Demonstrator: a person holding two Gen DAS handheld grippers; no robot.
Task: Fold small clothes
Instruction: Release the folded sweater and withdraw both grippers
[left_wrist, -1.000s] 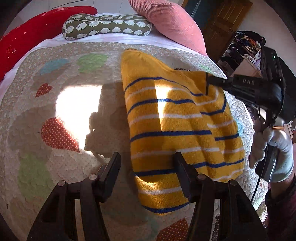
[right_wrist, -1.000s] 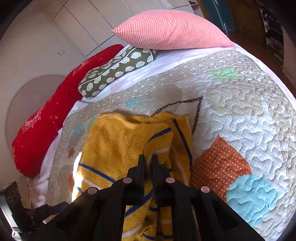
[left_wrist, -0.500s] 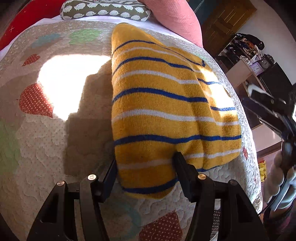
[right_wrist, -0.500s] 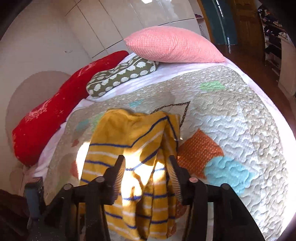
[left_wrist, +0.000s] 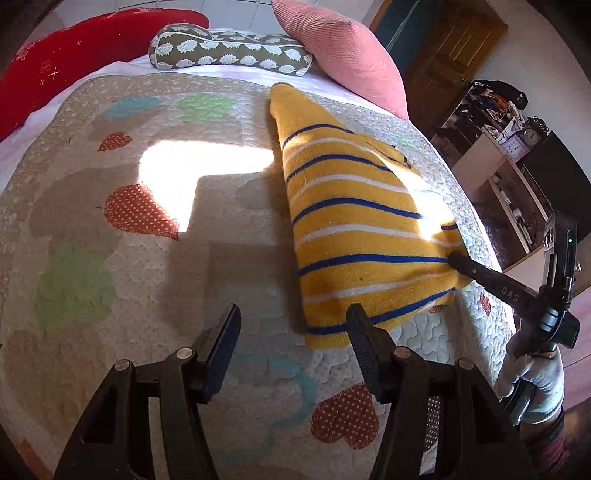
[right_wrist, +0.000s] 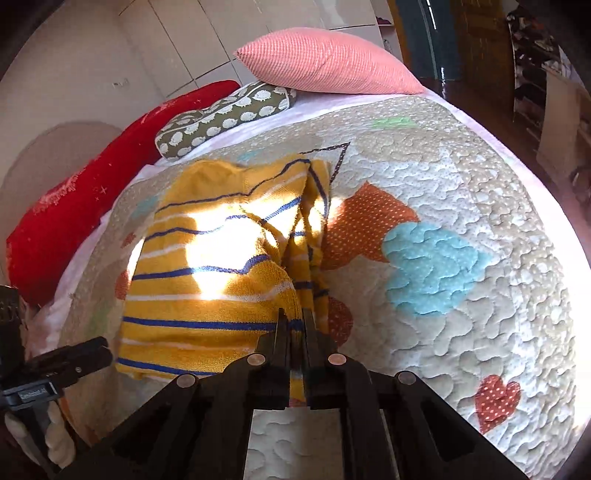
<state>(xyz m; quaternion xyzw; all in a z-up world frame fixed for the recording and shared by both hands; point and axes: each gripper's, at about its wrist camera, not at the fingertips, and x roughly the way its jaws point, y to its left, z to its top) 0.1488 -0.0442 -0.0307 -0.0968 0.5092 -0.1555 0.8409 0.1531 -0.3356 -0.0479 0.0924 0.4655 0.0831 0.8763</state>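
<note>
A yellow knit garment (left_wrist: 351, 229) with blue and white stripes lies folded lengthwise on the quilted bedspread (left_wrist: 110, 258). In the left wrist view my left gripper (left_wrist: 291, 317) stands open just above the quilt. Its right finger (left_wrist: 360, 325) is at the garment's near corner, and nothing sits between the pads. My right gripper (right_wrist: 293, 315) is shut on the near right edge of the garment (right_wrist: 207, 295), with a fold of knit pinched between its pads. The left wrist view shows that right gripper (left_wrist: 453, 259) biting the cloth's right side.
A pink pillow (left_wrist: 340, 55), a hedgehog-print bolster (left_wrist: 229, 51) and a red cushion (left_wrist: 74, 48) line the head of the bed. The bed's edge drops off at the right, where shelves with a clock (left_wrist: 509, 166) stand. A gloved hand (left_wrist: 535, 384) holds the right gripper.
My right gripper opened, dropped to the garment's near right edge and closed on it. My left gripper, which straddled the hem half a second ago, has pulled back off it to the left.
</note>
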